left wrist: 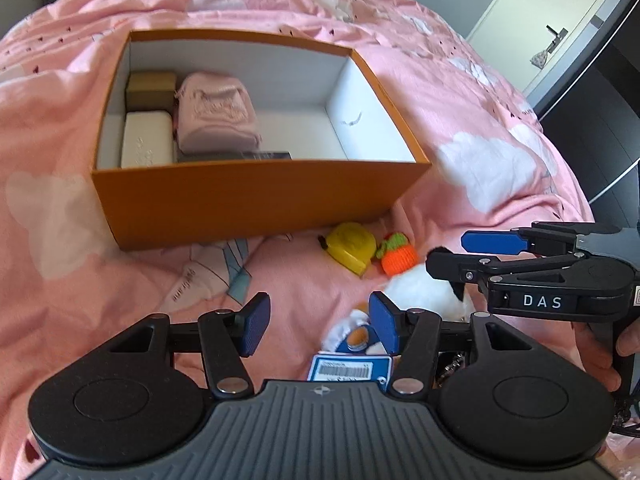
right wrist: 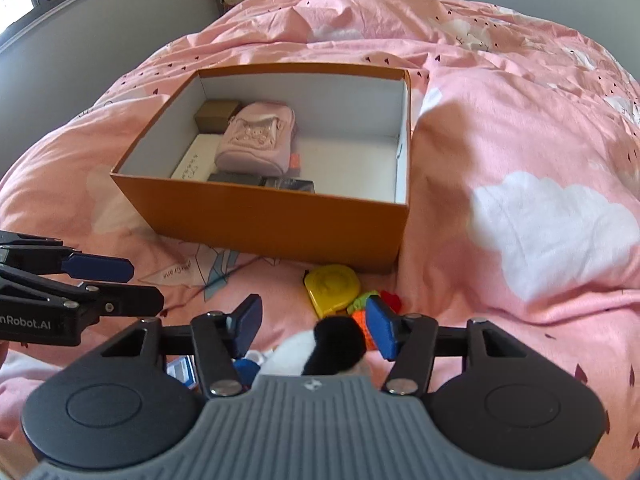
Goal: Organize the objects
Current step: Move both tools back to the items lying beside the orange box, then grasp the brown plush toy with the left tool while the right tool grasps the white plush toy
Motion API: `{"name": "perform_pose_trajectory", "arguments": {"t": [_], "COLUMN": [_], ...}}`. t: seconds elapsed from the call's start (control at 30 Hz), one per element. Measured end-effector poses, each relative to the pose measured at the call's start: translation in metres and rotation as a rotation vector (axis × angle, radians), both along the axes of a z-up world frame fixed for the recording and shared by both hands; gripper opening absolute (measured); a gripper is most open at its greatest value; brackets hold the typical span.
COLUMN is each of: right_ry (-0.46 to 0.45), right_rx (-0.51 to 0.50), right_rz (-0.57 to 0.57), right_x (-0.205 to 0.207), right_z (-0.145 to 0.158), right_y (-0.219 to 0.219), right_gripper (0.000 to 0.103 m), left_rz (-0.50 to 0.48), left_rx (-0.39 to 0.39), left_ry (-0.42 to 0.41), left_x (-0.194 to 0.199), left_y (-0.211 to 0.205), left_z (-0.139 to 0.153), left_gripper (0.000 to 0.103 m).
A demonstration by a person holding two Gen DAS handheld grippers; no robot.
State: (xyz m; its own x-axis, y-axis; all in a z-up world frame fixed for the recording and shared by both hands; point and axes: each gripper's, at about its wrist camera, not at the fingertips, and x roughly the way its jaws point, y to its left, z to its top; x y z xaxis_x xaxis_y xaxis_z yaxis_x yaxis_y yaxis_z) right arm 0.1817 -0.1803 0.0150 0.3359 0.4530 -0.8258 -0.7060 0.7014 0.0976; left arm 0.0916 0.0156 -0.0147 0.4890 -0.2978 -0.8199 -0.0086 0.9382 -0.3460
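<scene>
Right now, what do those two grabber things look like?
Both are black, with round discs on a ribbed grey base and linked metal arms ending in flat blue pads. The right gripper has white letters "DAS" on its side. The left gripper shows white lettering ending "nRobot.AI".

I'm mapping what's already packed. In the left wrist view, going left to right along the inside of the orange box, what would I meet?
Inside the orange box: white case with the tan box behind it, then the pink pouch, then bare white floor up to the right wall.
</scene>
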Motion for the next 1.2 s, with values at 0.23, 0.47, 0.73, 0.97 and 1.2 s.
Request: {"name": "perform_pose_trajectory", "arguments": {"t": [0.23,0.47,0.73,0.97,1.2], "right_ry": [0.145,0.291,0.249,0.24,0.199], "right_rx": [0.002,0.076,-0.031,-0.036,-0.013], "right_rz": [-0.077,-0.14,0.003,0.018,0.072], "right_x": [0.006,0.021,-0.001,-0.003,-0.008], "right_z": [-0.019,-0.028,-0.034,-0.044,-0.027], "right_y": [-0.021,-0.037,-0.029,-0.027,-0.02], "right_gripper": [0.054,0.055,0.068,0.061,0.056], "left_rz": [-0.065,-0.229,-0.267,-0.239,-0.183], "left_rx": [-0.072,-0.048,-0.031,-0.029,-0.033], "left_ry": [0.062,0.113,0.197,0.206,0.159], "left_x": [0.003,0.006,0.004,0.003,-0.01], "left_y": [-0.022,-0.054,-0.063,-0.063,-0.045], "left_z": [-0.009,-0.017,-0.036,-0.045,-0.026], "left_gripper": [0.065,0.07,0.077,0.068,0.059]}}
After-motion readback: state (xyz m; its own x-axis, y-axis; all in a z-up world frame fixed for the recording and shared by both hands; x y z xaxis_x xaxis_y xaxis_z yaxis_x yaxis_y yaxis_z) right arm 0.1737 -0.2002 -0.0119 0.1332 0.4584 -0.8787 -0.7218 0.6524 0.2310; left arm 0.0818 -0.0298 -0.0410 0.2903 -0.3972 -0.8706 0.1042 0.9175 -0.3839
